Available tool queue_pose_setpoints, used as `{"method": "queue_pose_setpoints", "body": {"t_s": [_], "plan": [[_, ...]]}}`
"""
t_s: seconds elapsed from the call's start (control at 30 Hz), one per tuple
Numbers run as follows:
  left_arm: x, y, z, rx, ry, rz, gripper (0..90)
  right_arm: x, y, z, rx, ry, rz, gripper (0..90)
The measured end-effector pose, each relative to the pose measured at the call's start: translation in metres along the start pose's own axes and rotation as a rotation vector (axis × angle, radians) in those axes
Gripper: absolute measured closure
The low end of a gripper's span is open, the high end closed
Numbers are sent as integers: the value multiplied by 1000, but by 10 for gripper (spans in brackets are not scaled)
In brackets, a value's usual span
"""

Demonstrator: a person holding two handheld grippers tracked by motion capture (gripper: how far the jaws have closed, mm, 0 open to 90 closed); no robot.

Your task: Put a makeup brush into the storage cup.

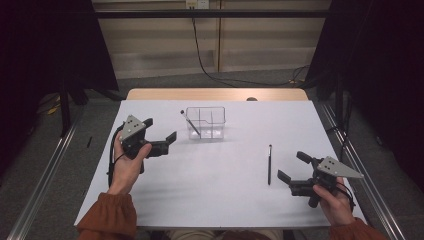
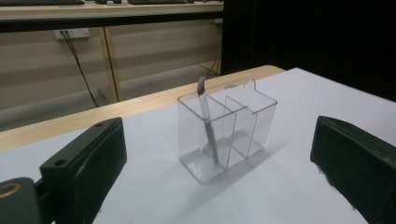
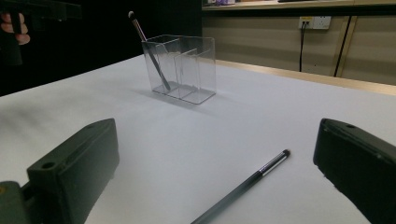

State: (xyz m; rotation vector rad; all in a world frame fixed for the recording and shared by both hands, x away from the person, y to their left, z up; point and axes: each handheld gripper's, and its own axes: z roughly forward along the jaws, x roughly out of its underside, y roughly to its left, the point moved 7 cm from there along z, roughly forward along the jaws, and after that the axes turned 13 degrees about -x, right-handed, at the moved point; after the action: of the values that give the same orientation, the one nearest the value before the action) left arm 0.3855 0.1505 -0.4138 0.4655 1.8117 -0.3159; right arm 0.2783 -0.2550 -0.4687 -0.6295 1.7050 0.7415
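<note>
Brush (image 1: 270,164) number two, the loose one, is a slim dark stick lying flat on the white table (image 1: 220,190), just left of the right claw (image 1: 291,165) in the high view, near but not touching it. From the right gripper view it (image 3: 247,184) runs between that claw's two spread jaws, with a pale silvery band close to its small rounded far tip; its near end is cut off by the bottom edge of the picture. The right claw is open and holds nothing.

Ahead of the left claw (image 1: 161,129), also open and empty, stands a clear organizer (image 1: 206,123) with inner dividers. Another brush (image 2: 208,126) leans inside its end compartment, head up above the rim. In the left gripper view that head is blurred, so its bristles are hard to make out. The see-through walls make the exact number of compartments hard to settle.
</note>
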Motion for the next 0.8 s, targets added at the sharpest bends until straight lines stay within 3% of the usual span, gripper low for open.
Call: {"method": "queue_pose_setpoints", "body": {"t_s": [0.2, 0.57, 0.8], "plan": [[8, 2, -14, -19, -7, 6, 40, 0, -1, 0, 0, 1, 1, 0], [25, 7, -43, -25, -29, -27, 35, 1, 0, 1, -4, 3, 1, 0], [42, 10, -53, -50, 10, -40, 36, 1, 0, 1, 0, 3, 2, 0]]}}
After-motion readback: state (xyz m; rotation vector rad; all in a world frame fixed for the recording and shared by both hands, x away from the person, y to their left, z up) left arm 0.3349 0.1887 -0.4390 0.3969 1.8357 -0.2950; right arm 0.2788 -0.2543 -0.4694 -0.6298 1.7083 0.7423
